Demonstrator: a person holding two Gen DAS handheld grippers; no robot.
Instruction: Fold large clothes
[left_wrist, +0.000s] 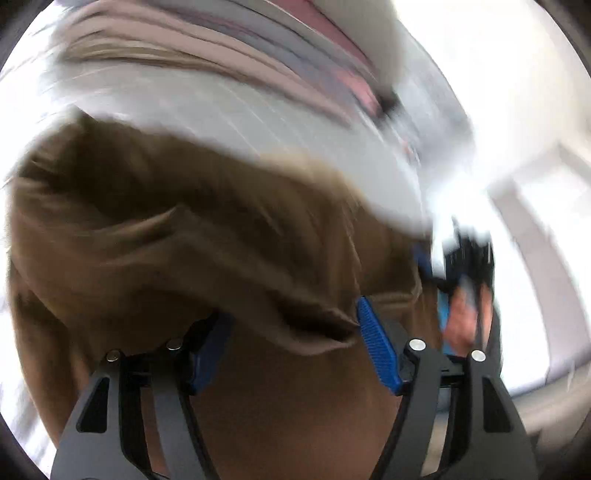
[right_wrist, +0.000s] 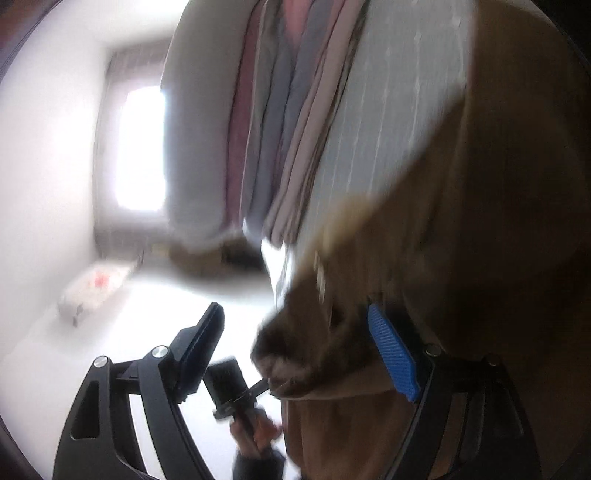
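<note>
A large brown garment (left_wrist: 192, 236) fills the left wrist view, bunched and blurred by motion, draped over my left gripper (left_wrist: 291, 332). The jaws stand wide apart with cloth lying between and over the blue pads (left_wrist: 376, 343). In the right wrist view the same brown garment (right_wrist: 461, 258) hangs at the right. My right gripper (right_wrist: 295, 339) is open, with a fold of cloth between the jaws against the blue right pad (right_wrist: 395, 354). The other gripper (right_wrist: 236, 387) and the hand holding it show low in that view.
A white striped bed sheet (left_wrist: 258, 122) lies beyond the garment, with a stack of pink, grey and beige fabrics (right_wrist: 288, 110) on it. A bright window (right_wrist: 142, 147) and white wall are at the left in the right wrist view. A pale floor (right_wrist: 166, 295) lies below.
</note>
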